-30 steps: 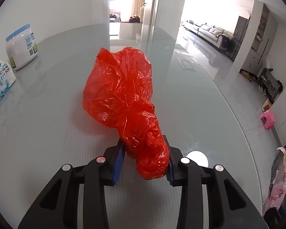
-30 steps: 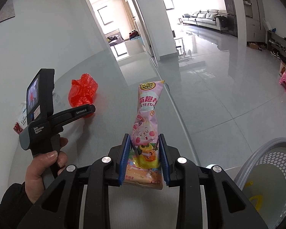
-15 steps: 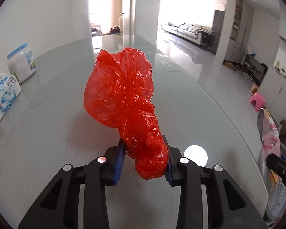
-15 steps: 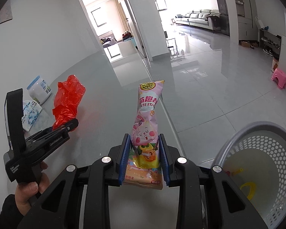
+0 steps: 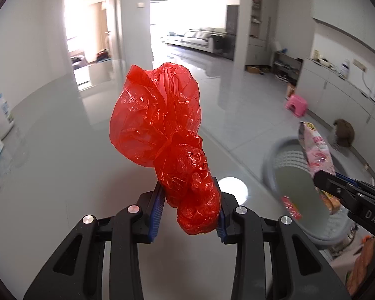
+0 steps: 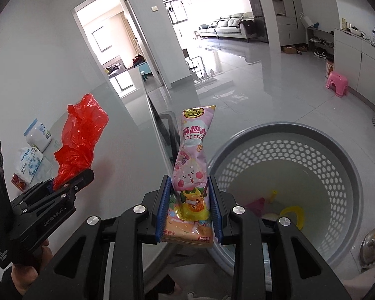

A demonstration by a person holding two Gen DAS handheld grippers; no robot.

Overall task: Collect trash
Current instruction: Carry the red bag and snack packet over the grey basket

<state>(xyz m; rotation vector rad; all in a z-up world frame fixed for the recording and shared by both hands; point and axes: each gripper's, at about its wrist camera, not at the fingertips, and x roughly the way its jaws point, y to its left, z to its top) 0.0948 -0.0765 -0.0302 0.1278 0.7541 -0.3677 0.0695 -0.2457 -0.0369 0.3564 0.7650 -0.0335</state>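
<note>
My left gripper [image 5: 190, 208] is shut on a crumpled red plastic bag [image 5: 162, 130] and holds it in the air above the glass table [image 5: 62, 175]. It also shows in the right wrist view [image 6: 80, 137]. My right gripper [image 6: 189, 208] is shut on a pink snack wrapper [image 6: 193, 160], held upright at the table's edge beside a grey perforated bin [image 6: 300, 150]. The wrapper [image 5: 317, 147] and bin [image 5: 287, 160] show at the right of the left wrist view. The bin holds a few small scraps, one yellow [image 6: 292, 212].
A white tub [image 6: 38, 135] and a tissue pack [image 6: 28, 161] stand at the table's far left. A pink stool [image 6: 337, 83] stands on the floor. A steel pot [image 6: 373, 246] sits at the bin's right.
Both grippers have swung right toward the bin. The red bag has been lifted off the table. The bin now fills much of the right wrist view.
</note>
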